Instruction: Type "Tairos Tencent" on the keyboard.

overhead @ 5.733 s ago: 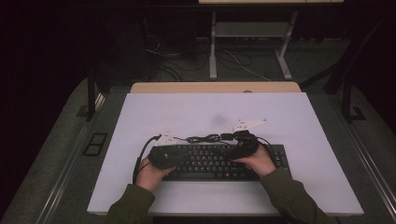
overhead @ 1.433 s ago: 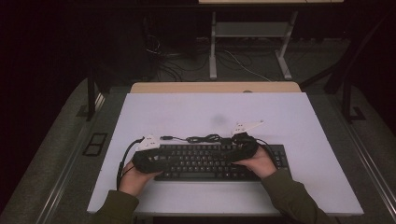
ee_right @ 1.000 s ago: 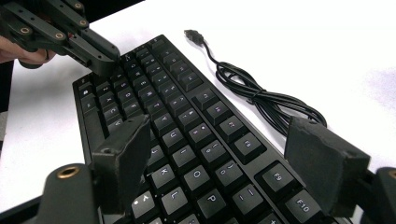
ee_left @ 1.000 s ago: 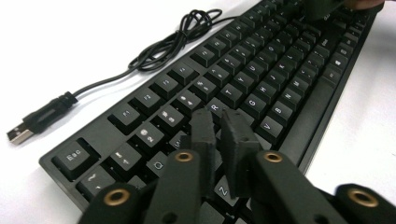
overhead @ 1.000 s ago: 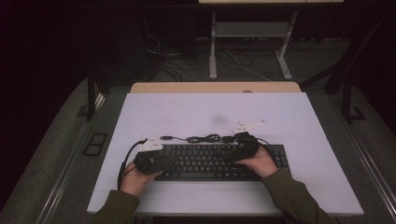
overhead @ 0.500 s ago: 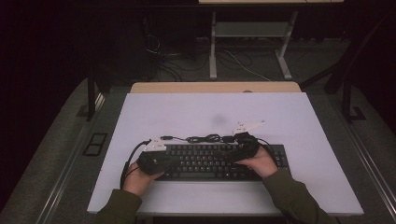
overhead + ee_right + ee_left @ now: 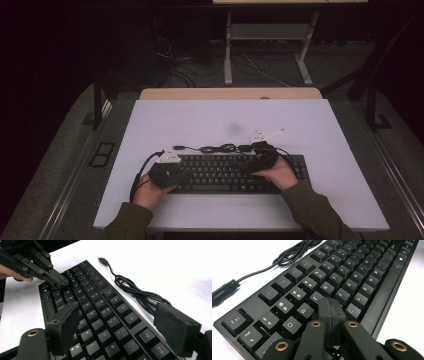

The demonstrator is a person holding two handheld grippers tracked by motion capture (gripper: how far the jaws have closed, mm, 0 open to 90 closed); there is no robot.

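The white table [image 7: 200, 120] takes up the middle of the high view, with its far half bare and plenty of open surface behind and to either side of the work. The black keyboard [image 7: 225, 173] lies flat on the near half, long side parallel to the near edge, with a strip of bare white between it and that edge and wider margins toward the left and right edges. Its black cable [image 7: 220, 148] lies bundled in loose loops on the table just behind the keyboard's far edge, and the plug [image 7: 102, 260] rests on bare white off the far left corner, apart from the keys. The left gripper [image 7: 331, 305] has its 2 jaws pressed flat together with nothing between them, the joined tip down over the keys beside W and E at the keyboard's left end; whether it touches a key I cannot tell. The right gripper [image 7: 117, 322] is spread wide, 1 jaw over the near key rows and the other out past the function row toward the cable, holding nothing, above the right part of the keyboard; the left gripper's closed tip shows farther off in that view
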